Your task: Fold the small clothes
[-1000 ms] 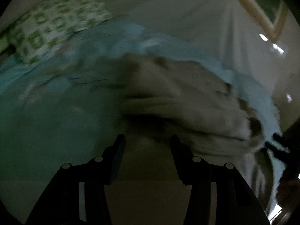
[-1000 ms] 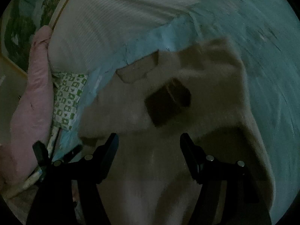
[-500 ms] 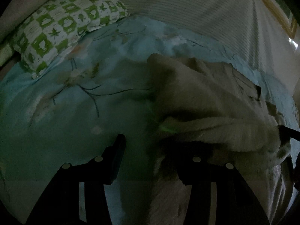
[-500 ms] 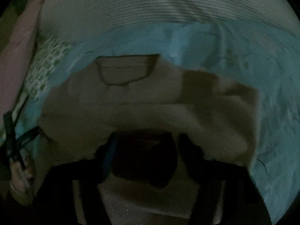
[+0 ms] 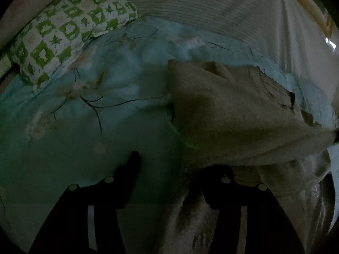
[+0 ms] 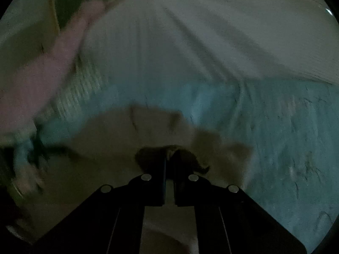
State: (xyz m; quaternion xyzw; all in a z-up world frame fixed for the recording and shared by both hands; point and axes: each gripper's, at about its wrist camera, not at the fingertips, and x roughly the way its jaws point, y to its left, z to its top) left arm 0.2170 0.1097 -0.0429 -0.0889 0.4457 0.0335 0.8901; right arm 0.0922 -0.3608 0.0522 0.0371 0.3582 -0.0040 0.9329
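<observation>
The fingers point(image 6: 157, 169) of the right gripper point(image 6: 169, 163) are pinched together on a dark bit of the beige knit sweater point(image 5: 228, 114), seemingly a trim or edge gathered at their tips. The left gripper point(image 5: 180, 169) has its fingers point(image 5: 132, 165) spread apart; the left one hangs over bare bed cover, while the right one is tucked under a lifted fold of the sweater, so it is grasping nothing that I can make out.

The sweater lies on the light blue floral bed cover point(image 5: 84, 105), its ribbed neckline toward the striped sheet point(image 5: 211, 6), with a green-and-white patterned pillow point(image 5: 63, 31) well off to one side. From here it looks like a fold in progress: one edge is raised and being carried across the body. The next move would call for the left fingers to clamp onto the matching edge or pin the cloth, so the fold lands square and doesn't bunch.

No brand, label or writing is readable; the room is dim and the right view is blurred.
</observation>
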